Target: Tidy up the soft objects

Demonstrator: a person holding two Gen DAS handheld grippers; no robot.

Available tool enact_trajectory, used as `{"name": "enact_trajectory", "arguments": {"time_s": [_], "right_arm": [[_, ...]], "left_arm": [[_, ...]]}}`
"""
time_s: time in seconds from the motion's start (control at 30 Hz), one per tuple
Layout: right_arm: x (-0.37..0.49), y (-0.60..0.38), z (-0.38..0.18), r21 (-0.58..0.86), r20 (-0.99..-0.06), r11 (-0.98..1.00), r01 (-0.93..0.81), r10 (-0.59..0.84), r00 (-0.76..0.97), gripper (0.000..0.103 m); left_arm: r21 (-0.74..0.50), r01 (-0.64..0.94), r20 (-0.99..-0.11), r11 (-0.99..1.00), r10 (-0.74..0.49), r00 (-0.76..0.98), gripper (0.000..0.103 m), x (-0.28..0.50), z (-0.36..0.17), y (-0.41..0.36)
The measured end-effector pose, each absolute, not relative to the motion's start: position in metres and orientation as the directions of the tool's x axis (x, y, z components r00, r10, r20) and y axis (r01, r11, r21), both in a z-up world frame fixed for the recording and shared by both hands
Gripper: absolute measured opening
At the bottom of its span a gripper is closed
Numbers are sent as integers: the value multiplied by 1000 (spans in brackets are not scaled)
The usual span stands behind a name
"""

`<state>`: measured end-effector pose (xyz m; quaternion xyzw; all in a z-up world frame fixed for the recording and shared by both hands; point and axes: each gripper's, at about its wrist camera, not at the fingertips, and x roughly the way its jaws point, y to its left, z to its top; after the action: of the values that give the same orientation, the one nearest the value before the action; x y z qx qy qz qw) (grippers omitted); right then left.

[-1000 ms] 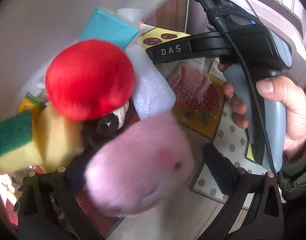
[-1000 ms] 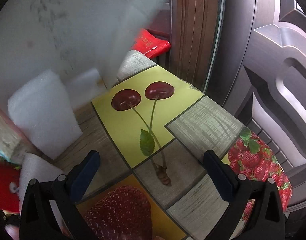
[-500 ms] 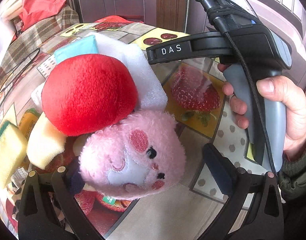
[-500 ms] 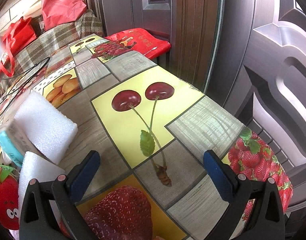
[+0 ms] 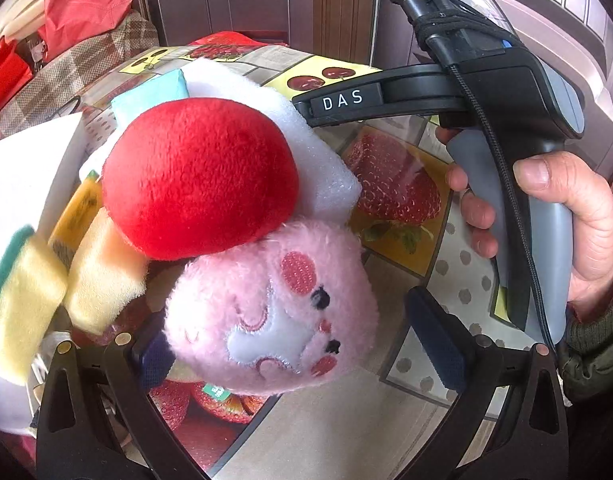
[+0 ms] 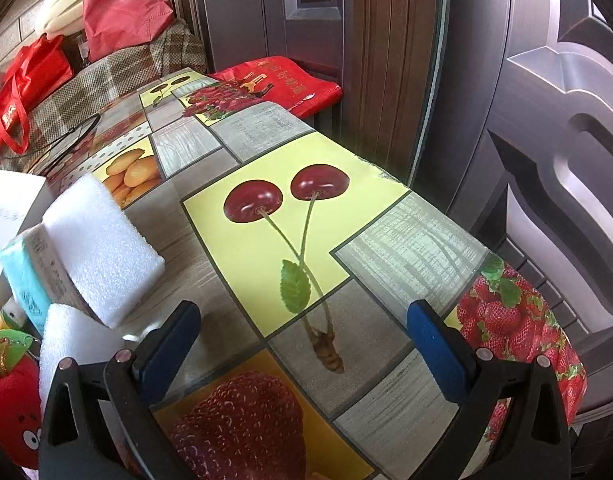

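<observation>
pink fluffy round plush toy (image 5: 274,312) between wide left gripper (image 5: 302,344) jaws, touching left pad only; may roll away on closing. right gripper (image 6: 302,336) wide, empty.

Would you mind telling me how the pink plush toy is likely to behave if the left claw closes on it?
The pink plush toy looks fluffy and stuffed, so it will probably squash rather than resist. Its rounded shape may let it roll or slip sideways, since the left claw stands open around it. The red plush seems to lean on it and may shift.
</observation>
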<state>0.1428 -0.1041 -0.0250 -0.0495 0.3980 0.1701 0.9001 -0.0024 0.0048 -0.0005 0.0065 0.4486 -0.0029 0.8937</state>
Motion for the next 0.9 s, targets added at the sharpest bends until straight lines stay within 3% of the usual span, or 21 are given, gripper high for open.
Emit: {"name": "enact_trajectory", "arguments": {"time_s": [0.9], "right_arm": [[142, -104, -25, 16, -716, 939, -345, 252, 651, 103]], "left_arm": [[9, 11, -802, 1000, 1, 597, 102, -3, -1, 5]]}}
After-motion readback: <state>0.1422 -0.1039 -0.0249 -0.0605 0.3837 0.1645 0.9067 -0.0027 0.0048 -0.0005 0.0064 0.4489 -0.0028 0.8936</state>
